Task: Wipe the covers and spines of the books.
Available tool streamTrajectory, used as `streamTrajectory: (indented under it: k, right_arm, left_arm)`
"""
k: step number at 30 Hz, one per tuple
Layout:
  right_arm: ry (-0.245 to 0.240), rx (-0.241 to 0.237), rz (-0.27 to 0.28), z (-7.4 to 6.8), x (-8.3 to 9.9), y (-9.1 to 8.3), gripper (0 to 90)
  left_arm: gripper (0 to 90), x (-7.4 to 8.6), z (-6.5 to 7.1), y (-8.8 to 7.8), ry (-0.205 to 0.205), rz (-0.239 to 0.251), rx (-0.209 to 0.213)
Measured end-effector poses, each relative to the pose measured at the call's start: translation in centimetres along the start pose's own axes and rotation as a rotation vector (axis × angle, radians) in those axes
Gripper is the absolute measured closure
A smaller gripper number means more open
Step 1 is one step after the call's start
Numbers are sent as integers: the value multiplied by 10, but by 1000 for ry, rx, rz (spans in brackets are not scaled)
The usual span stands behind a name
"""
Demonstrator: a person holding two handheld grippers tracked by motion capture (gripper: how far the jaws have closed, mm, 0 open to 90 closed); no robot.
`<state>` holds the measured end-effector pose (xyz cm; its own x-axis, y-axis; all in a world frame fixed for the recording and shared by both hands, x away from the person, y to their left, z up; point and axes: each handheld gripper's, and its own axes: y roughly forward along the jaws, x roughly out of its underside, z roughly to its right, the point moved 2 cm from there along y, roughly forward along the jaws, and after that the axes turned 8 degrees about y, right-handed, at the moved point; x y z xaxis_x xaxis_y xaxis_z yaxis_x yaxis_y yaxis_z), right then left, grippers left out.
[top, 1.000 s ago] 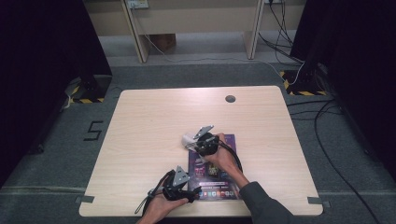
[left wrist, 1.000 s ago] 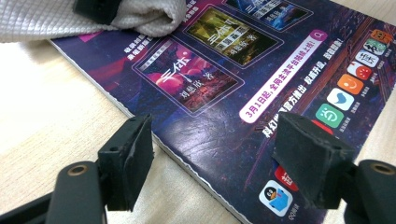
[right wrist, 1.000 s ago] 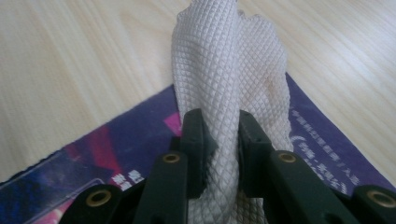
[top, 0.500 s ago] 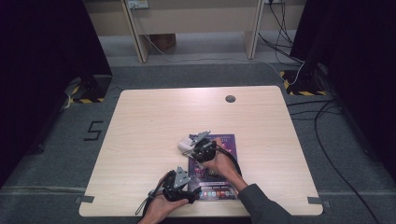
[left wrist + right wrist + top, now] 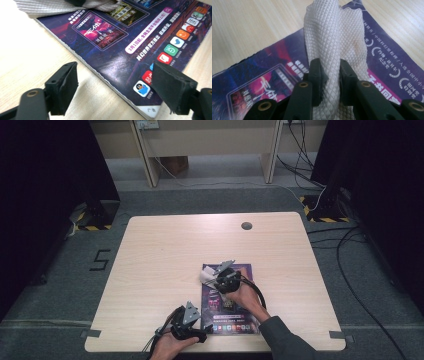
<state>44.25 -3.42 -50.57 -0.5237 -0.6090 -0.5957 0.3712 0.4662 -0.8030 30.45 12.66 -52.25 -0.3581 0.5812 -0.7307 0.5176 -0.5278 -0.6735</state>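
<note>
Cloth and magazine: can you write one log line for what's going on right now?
right gripper: shut on white cloth | cloth: over magazine | left gripper: open, jaws just opening, astride magazine's near edge | table: wooden

In the left gripper view, the purple magazine runs off the top and right edges of the frame, and the white cloth is cut off along the top edge. In the right gripper view, the cloth's lower end disappears behind the black jaws at bottom centre. In the high view, the magazine's print is too small to read, and the right hand covers its middle.
</note>
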Motion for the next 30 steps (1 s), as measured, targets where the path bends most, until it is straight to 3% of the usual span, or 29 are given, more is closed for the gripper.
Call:
streamTrajectory:
  k: [7, 12, 18, 23, 30]
  right_arm:
    - [-72, -34, -13, -22, 4, -3, 762]
    - [-92, -46, -16, -32, 6, -4, 760]
    - [-44, -48, -17, -20, 11, -9, 760]
    - [-9, -9, -9, -2, 21, -17, 759]
    - [79, 58, -5, 30, 41, -33, 758]
  left_arm:
    - [275, 1, 10, -2, -1, 0, 33]
    - [315, 3, 11, -5, -4, 0, 45]
    - [338, 4, 12, -5, -4, 9, 49]
    - [338, 4, 11, -5, -6, 9, 53]
    - [345, 4, 12, -5, 0, 13, 58]
